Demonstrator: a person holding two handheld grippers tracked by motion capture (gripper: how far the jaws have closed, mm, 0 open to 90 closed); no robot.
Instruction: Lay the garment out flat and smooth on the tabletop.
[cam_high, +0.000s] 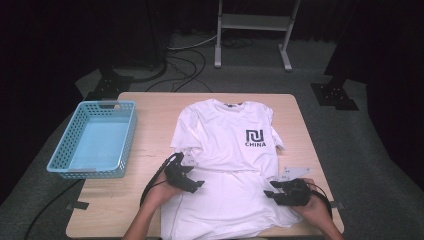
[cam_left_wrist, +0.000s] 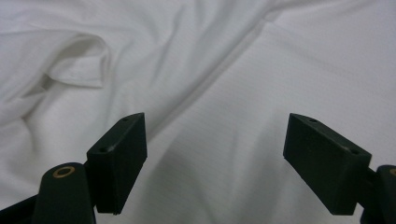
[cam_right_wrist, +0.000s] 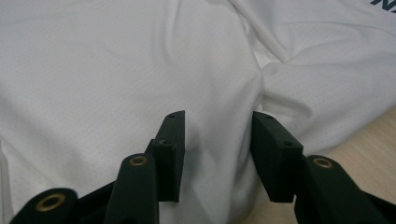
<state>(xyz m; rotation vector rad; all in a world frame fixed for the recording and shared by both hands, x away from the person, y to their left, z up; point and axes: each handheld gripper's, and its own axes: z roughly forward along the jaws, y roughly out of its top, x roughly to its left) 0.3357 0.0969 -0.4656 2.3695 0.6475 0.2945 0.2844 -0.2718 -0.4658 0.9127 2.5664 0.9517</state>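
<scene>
A pale blue plastic lattice basket (cam_high: 92, 139) stands empty at the left end of the light wooden table (cam_high: 150, 125), well apart from the work. Beside it, spread across the table's middle, lies the white short-sleeved T-shirt with a dark "CHINA" logo (cam_high: 235, 135), collar away from the person, its lower part doubled up so that a fold edge runs across it between the two hands.

On that fold's left end rests the left gripper (cam_high: 196, 184), its black jaws spread wide over smooth cloth in the left gripper view, with nothing pinched between them (cam_left_wrist: 215, 158). At the fold's right end sits the right gripper (cam_high: 272, 192); in the right gripper view its jaws stand partly apart astride a raised ridge of fabric (cam_right_wrist: 217, 149), and the pads do not appear to press it.

The job in hand looks to be folding the shirt. To do it well, each gripper would best bite a single clean fold edge, both at the same level across the garment, so the cloth travels square. The wrinkled sleeve (cam_left_wrist: 74, 65) near the left gripper wants smoothing first, and any lift should be low and even lest the loose layers slide apart.
</scene>
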